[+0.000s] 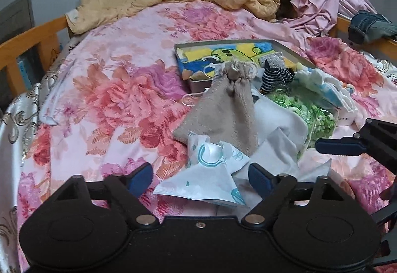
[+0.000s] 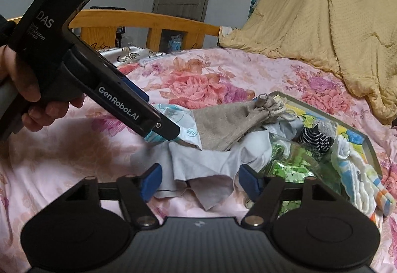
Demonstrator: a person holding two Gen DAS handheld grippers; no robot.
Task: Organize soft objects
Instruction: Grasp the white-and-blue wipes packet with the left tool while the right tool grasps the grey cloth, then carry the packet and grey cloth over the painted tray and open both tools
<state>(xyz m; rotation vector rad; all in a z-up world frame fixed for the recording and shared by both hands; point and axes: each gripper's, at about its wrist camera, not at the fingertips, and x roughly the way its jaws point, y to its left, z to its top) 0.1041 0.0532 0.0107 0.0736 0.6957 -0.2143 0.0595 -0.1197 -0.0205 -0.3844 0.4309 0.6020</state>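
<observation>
Approach step: left gripper (image 1: pixel 199 179) gapes wide, empty, its fingers flanking a printed white packet (image 1: pixel 211 178); a beige drawstring pouch (image 1: pixel 223 109) lies just beyond on the bed. Right gripper (image 2: pixel 198 182), equally wide and empty, frames grey cloth (image 2: pixel 206 173). Next, probably: close, lift. Legible: "DAS", "GenRobot.AI".

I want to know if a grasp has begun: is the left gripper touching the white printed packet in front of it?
Cannot tell. In the left wrist view the open left gripper straddles the white printed packet; in the right wrist view its fingertip overlaps the packet, but contact isn't plain.
</observation>
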